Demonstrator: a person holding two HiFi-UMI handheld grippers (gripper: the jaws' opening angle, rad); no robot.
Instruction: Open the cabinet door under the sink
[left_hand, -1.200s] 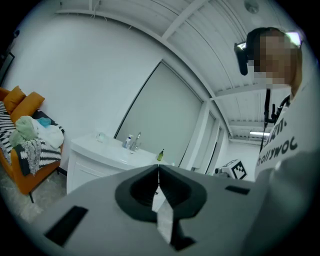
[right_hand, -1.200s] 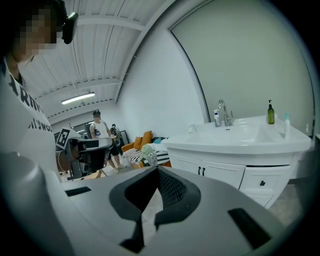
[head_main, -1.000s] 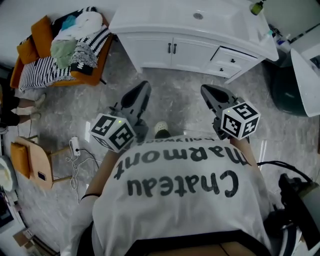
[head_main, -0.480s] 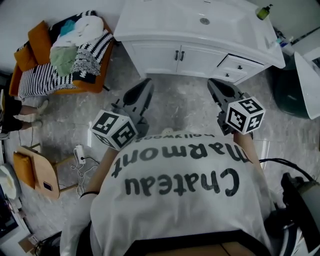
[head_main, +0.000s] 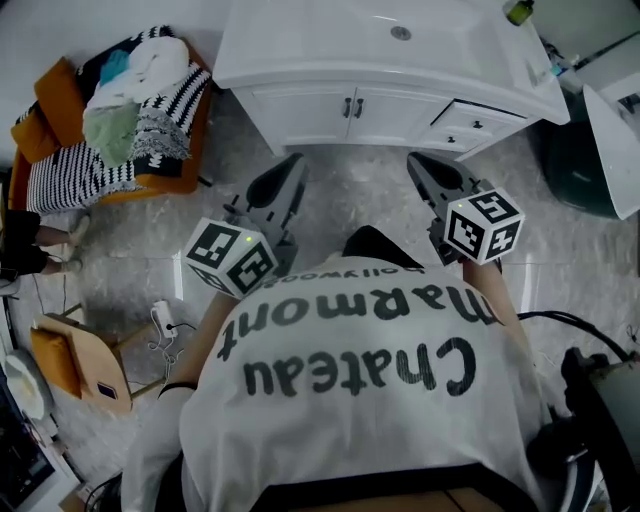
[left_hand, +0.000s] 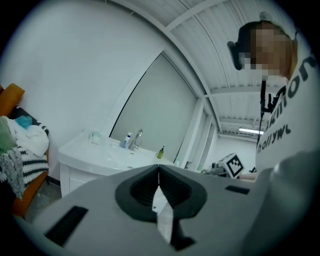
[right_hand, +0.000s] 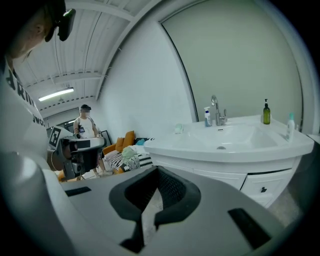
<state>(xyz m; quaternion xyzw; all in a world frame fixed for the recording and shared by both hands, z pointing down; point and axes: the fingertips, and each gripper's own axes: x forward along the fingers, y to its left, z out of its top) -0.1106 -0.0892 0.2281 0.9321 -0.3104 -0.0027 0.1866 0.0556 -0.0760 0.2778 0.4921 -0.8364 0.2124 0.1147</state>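
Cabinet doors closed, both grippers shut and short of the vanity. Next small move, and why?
Probably open the right gripper and carry it forward toward the paired handles. Both cabinet doors are closed. The right gripper and the left gripper have their jaws together, holding nothing, and bare floor separates them from the vanity.

My right gripper (right_hand: 157, 172) has its jaws pressed together, nothing between them. Beyond them I see the white sink (right_hand: 235, 137) on its cabinet (right_hand: 220, 175). A faucet (right_hand: 216, 111) stands at the back rim, with a dark bottle (right_hand: 266, 112) to its right and a drawer (right_hand: 262, 187) under the counter. Far left, a person (right_hand: 86, 126) stands near an orange chair (right_hand: 122, 142).
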